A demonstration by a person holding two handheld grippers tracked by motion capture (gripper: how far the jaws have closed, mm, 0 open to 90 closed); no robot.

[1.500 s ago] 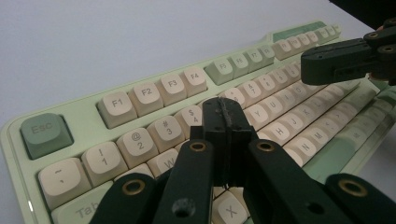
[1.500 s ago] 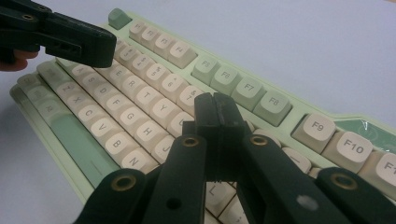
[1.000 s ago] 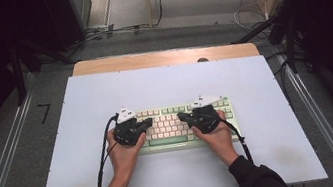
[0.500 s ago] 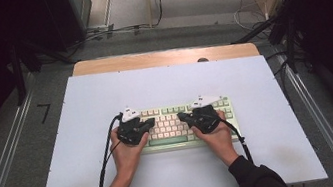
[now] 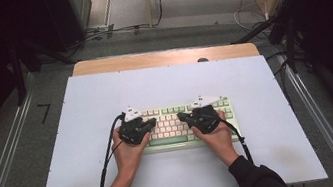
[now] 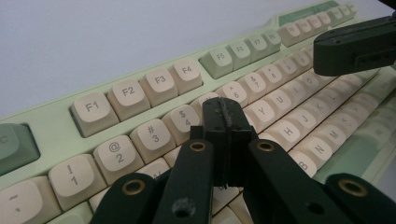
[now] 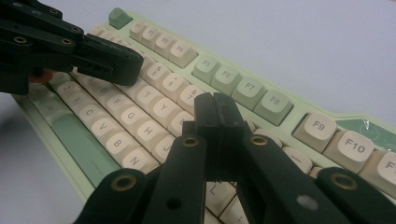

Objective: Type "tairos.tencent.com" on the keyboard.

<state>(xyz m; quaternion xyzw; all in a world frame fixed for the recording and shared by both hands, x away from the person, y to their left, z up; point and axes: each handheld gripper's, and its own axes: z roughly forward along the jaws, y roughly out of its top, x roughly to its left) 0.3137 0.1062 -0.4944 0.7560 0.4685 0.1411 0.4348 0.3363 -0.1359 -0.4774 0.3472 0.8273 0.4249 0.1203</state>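
A pale green keyboard [image 5: 171,126] with cream keys lies on the white table, near the middle and towards the front. My left gripper [image 5: 152,123] hovers over its left half, jaws shut with nothing between them; in the left gripper view its tip [image 6: 227,111] sits just above the number row of the keyboard [image 6: 122,92]. My right gripper [image 5: 181,117] is over the right half, also shut and empty, its tip [image 7: 216,108] low above the letter keys of the keyboard [image 7: 275,101]. The two tips point at each other, a short gap apart.
The white table top [image 5: 163,84] has open room around the keyboard, with a wooden strip [image 5: 164,57] along its far edge. Metal rails [image 5: 3,165] run along both sides. Cables trail from each gripper towards the front edge.
My left gripper has edged slightly to the right over the keys. The right gripper has kept still.
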